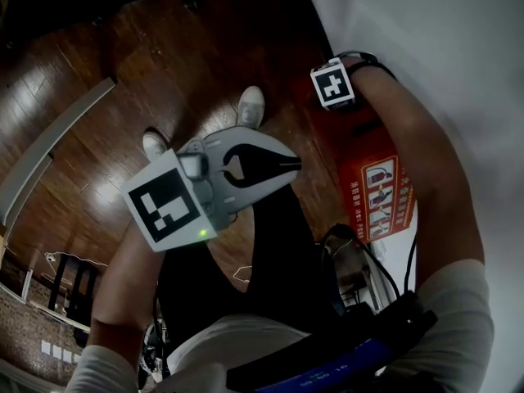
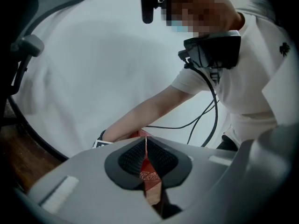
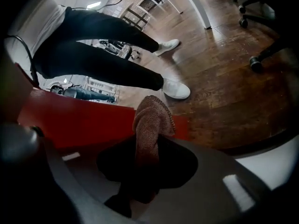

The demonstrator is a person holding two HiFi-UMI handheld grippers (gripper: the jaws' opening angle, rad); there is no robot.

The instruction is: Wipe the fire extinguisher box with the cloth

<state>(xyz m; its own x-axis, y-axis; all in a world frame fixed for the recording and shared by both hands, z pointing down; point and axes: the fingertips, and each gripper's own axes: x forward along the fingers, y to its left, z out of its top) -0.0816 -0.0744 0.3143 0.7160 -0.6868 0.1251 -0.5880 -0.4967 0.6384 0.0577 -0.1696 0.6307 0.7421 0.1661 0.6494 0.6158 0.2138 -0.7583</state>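
Observation:
The red fire extinguisher box (image 1: 372, 188) stands against a white wall at the right of the head view. My right forearm reaches down along it, and of the right gripper only the marker cube (image 1: 332, 85) shows there. In the right gripper view the right gripper (image 3: 148, 146) is shut on a reddish-brown cloth (image 3: 152, 118), whose free end rests against the box's red surface (image 3: 84, 120). My left gripper (image 1: 295, 166) hangs in mid-air left of the box, shut with nothing in it. The red box (image 2: 150, 178) shows through the slit between its jaws.
Dark wooden floor (image 1: 123, 72) lies below, with the person's white shoes (image 1: 250, 105) on it. A white wall (image 1: 458, 31) rises behind the box. Office chair bases (image 3: 261, 13) and a white table leg (image 3: 196, 8) stand farther off. Black cables (image 2: 205, 111) hang from the person's chest.

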